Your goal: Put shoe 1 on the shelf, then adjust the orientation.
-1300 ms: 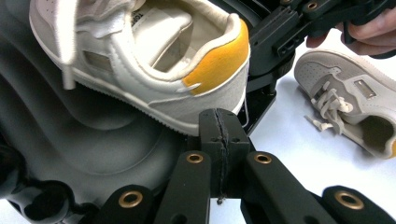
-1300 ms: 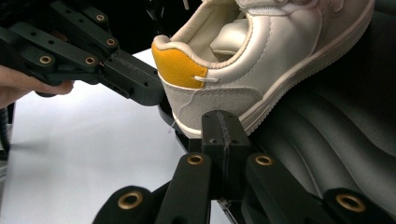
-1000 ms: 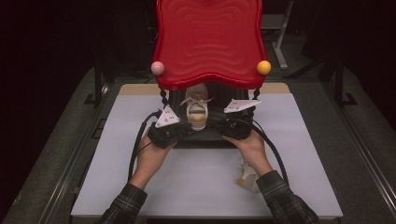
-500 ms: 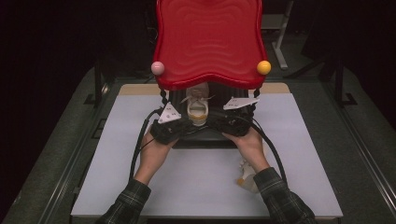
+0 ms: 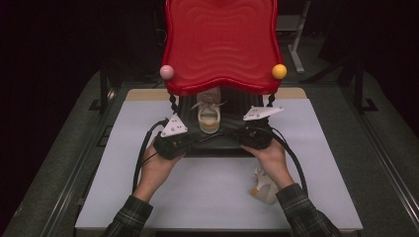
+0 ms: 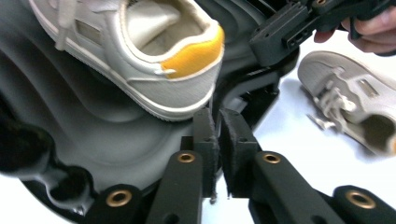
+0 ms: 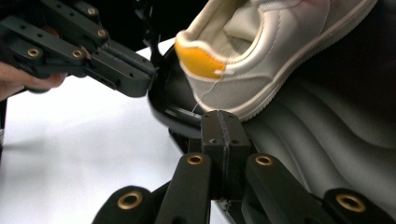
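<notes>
A white shoe (image 5: 208,116) with a yellow heel tab lies on the black wavy lower shelf (image 5: 217,147) of a rack, under its red top shelf (image 5: 222,44). My left gripper (image 5: 191,141) is at the shelf's front rim; its jaws have just been opening. The left gripper (image 6: 218,122) now shows a narrow gap between its pads, with only a thin thread in it, just below the shoe's heel (image 6: 187,65). The right gripper (image 5: 240,136) sits at the same rim. In its own view the right gripper (image 7: 224,119) has its pads pressed together on the shelf edge (image 7: 173,112).
A second white shoe (image 5: 264,185) lies on the white tabletop (image 5: 207,197) beside the person's right forearm. The red shelf stands on twisted black posts with a pink ball (image 5: 167,72) and a yellow ball (image 5: 279,71) at its corners.
</notes>
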`<state>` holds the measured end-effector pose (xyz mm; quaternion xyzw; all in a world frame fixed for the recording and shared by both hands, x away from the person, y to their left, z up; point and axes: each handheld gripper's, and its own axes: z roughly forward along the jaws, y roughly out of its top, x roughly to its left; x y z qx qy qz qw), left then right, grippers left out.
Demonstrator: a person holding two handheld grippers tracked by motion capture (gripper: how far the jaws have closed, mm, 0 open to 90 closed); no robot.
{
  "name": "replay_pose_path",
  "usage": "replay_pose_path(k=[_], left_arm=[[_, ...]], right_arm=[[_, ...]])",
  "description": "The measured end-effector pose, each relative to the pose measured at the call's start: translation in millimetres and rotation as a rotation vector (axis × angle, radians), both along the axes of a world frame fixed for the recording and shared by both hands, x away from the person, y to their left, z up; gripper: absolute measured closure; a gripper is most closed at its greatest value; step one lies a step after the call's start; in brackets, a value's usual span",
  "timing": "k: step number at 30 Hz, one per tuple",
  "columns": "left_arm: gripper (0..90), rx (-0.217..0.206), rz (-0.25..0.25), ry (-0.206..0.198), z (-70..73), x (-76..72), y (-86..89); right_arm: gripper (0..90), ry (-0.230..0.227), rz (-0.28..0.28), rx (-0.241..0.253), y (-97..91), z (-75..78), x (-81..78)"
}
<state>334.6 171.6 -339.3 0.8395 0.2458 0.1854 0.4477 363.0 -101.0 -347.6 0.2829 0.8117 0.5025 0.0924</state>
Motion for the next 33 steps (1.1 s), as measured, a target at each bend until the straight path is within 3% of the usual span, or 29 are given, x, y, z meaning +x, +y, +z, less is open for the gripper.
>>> replay_pose_path(k=[5, 13, 17, 21, 23, 24, 25, 26, 27, 28, 33], left_arm=[[64.5, 0.005, -0.042, 0.038, 0.9, -12.8, 6.4], [40.0, 0.022, -0.070, 0.083, -7.6, -31.5, 21.0], [30.8, 0.052, -0.063, 0.120, -22.5, -42.7, 38.0], [24.3, 0.048, -0.037, 0.146, -34.0, -48.3, 49.6], [22.3, 0.065, -0.022, 0.156, -42.6, -51.9, 57.0], [15.4, 0.089, -0.026, 0.174, -51.6, -55.0, 63.6], [14.2, 0.089, -0.026, 0.174, -51.6, -55.0, 63.6], [13.2, 0.118, -0.034, 0.197, -61.1, -57.9, 70.4], [13.2, 0.118, -0.034, 0.197, -61.1, -57.9, 70.4], [13.2, 0.145, -0.030, 0.192, -69.7, -61.3, 76.7], [13.2, 0.169, -0.008, 0.220, -83.6, -62.6, 87.5]], right_arm=[[89.6, -0.027, 0.019, -0.016, -7.7, 4.1, -7.3], [89.4, -0.017, 0.021, -0.038, -24.4, 4.1, -19.4], [89.5, -0.011, 0.011, -0.044, -46.2, 1.8, -30.3], [89.4, 0.001, 0.000, -0.048, -61.8, -2.5, -37.0], [89.4, 0.005, -0.005, -0.050, -65.3, -3.9, -38.9], [89.4, 0.018, -0.014, -0.056, -73.2, -7.8, -42.8], [89.4, 0.018, -0.014, -0.056, -73.2, -7.8, -42.8], [89.4, 0.022, -0.029, -0.062, -80.8, -11.0, -46.3], [89.4, 0.022, -0.029, -0.062, -80.8, -11.0, -46.3], [89.4, 0.029, -0.044, -0.072, -88.8, -14.4, -48.9], [89.4, 0.040, -0.075, -0.092, -101.9, -20.8, -52.6]])
